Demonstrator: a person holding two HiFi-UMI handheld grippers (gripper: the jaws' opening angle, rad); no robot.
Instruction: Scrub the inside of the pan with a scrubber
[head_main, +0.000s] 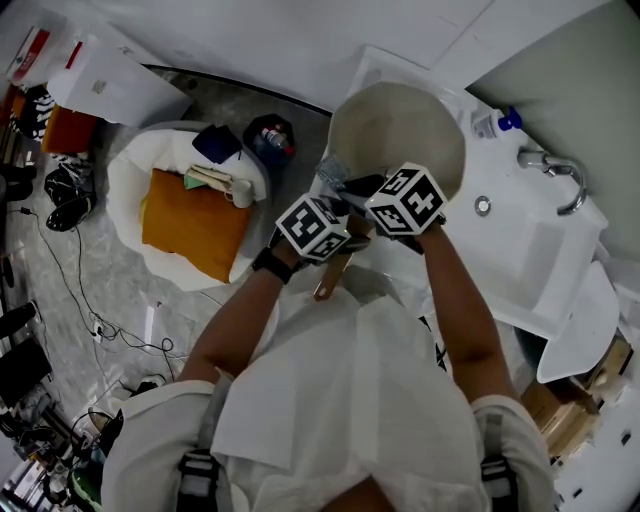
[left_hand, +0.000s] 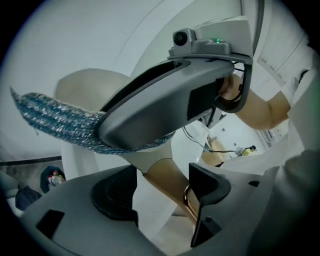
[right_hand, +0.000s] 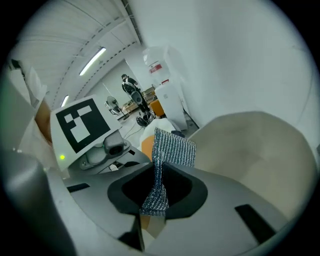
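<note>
A pan (head_main: 400, 135) with a pale beige inside stands on the white sink unit (head_main: 540, 250); its wooden handle (head_main: 330, 280) points toward me. My right gripper (head_main: 347, 184) is at the pan's near rim and is shut on a silvery-blue mesh scrubber (right_hand: 172, 147), which sticks up out of the jaws (right_hand: 155, 200) in front of the pan bowl (right_hand: 260, 150). My left gripper (head_main: 338, 248) is over the handle. In the left gripper view its jaws (left_hand: 160, 200) stand wide open with the handle (left_hand: 167, 185) between them, clear of the left pad (left_hand: 112, 195). The scrubber (left_hand: 55, 120) hangs above.
A tap (head_main: 555, 175) and a drain hole (head_main: 483, 206) are on the sink at the right, a bottle (head_main: 497, 122) behind them. On the floor at the left lie a white sack with an orange cushion (head_main: 195, 225) and loose cables (head_main: 90, 300).
</note>
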